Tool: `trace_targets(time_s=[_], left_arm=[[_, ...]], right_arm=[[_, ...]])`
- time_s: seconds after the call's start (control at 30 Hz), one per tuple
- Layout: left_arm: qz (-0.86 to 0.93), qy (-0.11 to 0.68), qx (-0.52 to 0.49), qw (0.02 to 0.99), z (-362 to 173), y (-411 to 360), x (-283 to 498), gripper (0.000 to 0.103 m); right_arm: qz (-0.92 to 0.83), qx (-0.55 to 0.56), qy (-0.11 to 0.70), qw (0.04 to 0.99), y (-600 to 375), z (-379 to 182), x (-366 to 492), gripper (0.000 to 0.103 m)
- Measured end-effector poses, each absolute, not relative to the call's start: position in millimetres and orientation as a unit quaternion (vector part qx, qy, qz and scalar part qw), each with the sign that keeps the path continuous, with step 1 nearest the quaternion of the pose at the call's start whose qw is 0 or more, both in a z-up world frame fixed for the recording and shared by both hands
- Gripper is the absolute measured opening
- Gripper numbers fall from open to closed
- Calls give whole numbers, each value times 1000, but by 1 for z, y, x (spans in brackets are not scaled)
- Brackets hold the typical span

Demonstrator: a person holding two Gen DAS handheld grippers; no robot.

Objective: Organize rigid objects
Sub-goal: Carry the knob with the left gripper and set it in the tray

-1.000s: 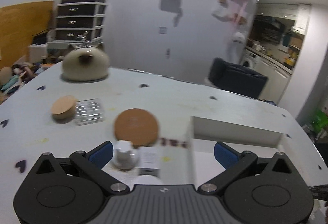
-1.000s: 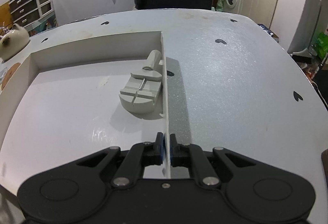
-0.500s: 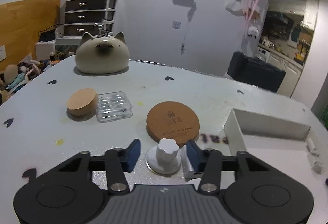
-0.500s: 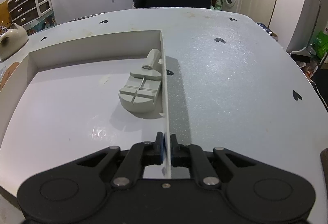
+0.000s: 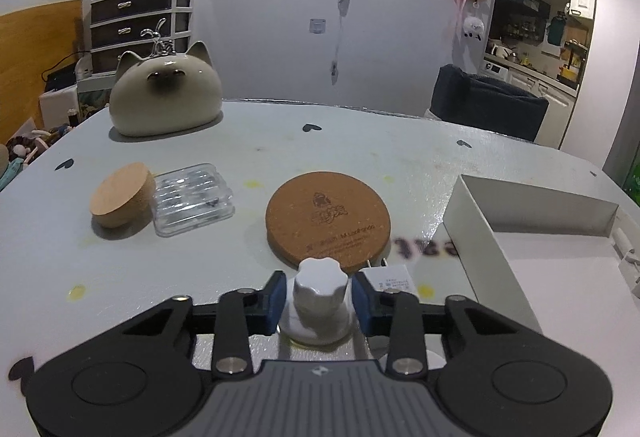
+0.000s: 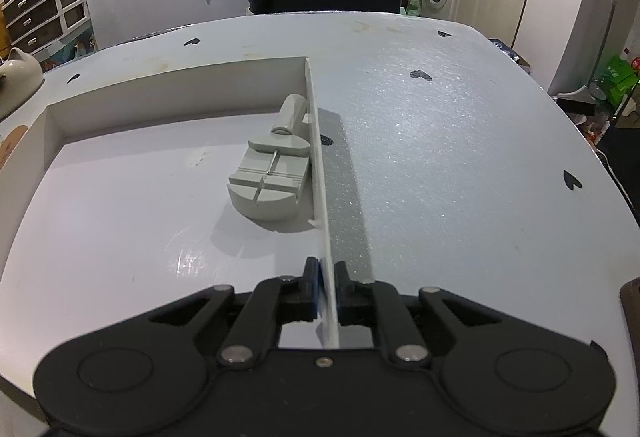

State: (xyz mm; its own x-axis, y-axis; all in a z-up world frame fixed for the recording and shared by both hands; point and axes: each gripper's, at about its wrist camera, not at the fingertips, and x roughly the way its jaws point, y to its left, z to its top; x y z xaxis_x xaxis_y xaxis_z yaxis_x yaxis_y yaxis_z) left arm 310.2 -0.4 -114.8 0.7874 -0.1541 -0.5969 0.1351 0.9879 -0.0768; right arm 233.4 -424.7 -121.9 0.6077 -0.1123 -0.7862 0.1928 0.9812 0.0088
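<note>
Your left tongs (image 5: 318, 301) have dropped and closed their blue pads onto the white knob (image 5: 319, 287) between them, ready to lift toward the white box (image 5: 476, 221) on their right, whose wall your right tongs (image 6: 325, 291) keep pinched.

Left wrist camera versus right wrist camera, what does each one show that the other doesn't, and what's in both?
Only the left wrist view shows the left gripper shut on a white knob, the round cork coaster, the cork stopper, the clear plastic case and a white plug.

Only the right wrist view shows the right gripper shut on the box wall.

Both show the white box, the grey tool inside it, the cat-shaped jar and the table.
</note>
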Motion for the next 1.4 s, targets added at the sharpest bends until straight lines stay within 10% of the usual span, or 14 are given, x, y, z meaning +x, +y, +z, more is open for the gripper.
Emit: trace_targets(time_s=[0.73, 1.4], left_arm=[[-73, 305, -22, 949, -68, -6, 280, 31], [-241, 294, -19, 925, -38, -165, 277, 31]], right_arm=[[-84, 51, 422, 901, -427, -123, 228, 9], [-80, 61, 414, 905, -429, -124, 224, 8]])
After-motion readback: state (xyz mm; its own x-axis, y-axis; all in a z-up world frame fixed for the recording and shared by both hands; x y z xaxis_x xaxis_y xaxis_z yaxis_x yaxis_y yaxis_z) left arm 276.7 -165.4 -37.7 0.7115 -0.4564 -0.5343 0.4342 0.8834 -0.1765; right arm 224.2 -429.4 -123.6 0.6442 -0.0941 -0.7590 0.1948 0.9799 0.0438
